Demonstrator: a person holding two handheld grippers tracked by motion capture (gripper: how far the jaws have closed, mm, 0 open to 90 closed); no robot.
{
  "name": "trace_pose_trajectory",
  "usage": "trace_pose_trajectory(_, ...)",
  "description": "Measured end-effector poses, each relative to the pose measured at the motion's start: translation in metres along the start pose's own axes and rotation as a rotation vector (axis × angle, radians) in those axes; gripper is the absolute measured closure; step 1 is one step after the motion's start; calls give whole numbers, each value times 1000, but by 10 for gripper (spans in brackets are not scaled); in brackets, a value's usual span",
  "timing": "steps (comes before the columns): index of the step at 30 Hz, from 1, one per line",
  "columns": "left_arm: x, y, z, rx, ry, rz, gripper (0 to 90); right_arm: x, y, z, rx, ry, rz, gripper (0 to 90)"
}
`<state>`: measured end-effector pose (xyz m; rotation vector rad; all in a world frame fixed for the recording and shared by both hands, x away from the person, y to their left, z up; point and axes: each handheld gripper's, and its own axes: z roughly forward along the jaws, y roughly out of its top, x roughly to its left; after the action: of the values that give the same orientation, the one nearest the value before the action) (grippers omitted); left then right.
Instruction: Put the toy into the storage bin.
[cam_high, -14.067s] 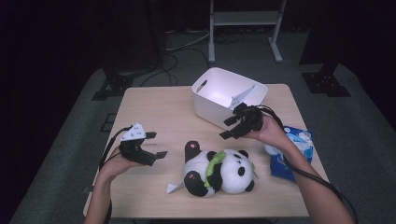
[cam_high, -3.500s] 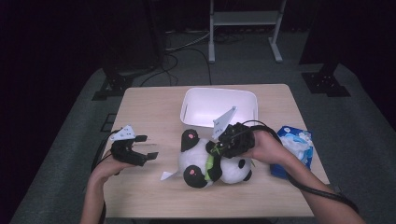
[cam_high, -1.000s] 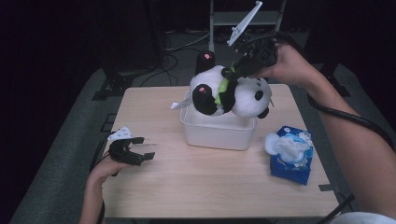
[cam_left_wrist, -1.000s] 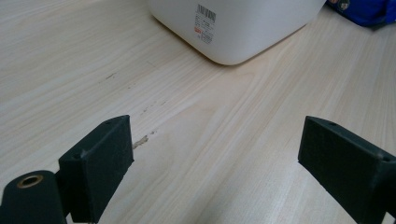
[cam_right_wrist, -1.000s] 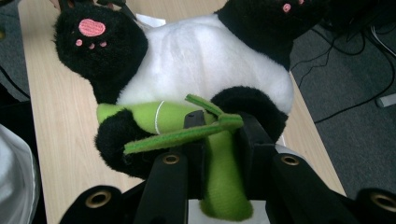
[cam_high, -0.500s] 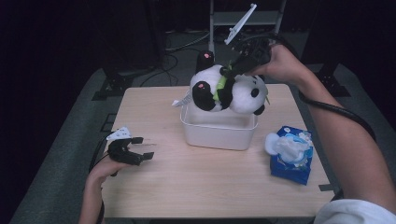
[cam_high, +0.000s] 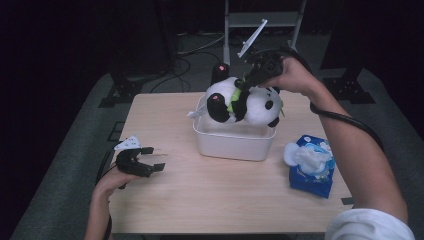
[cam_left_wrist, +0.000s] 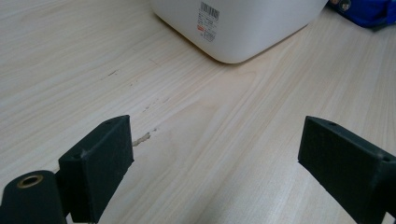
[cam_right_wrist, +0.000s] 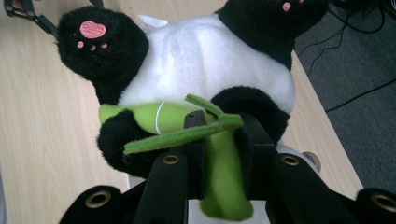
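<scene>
We hold panda (cam_high: 239, 101) by its bamboo in right gripper (cam_high: 248, 80) over bin (cam_high: 235, 141) at 12 o'clock, drop pending; left gripper (cam_high: 148, 165) jaws wide, empty.

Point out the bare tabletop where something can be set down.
Free: the wide front strip of the light wooden table between the left gripper and blue tissue pack. Crowded: the white plastic bin, with the plush panda held above it by the right gripper.
</scene>
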<state>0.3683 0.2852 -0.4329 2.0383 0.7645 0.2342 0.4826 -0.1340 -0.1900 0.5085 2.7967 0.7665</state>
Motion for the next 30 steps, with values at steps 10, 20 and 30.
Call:
trace_pose_trajectory(10, -1, 0, -1, -1, 3, 1, 90, -5, -7, 28, 17, 24, 7, 742)
trace_pose_trajectory(20, -1, -1, -1, -3, 3, 1, 90, -6, -19, 56, 22, 62, 25, 742)
trace_pose_trajectory(30, -1, 0, -1, -5, 3, 2, 90, -4, -22, 78, 44, 87, 25, 742)
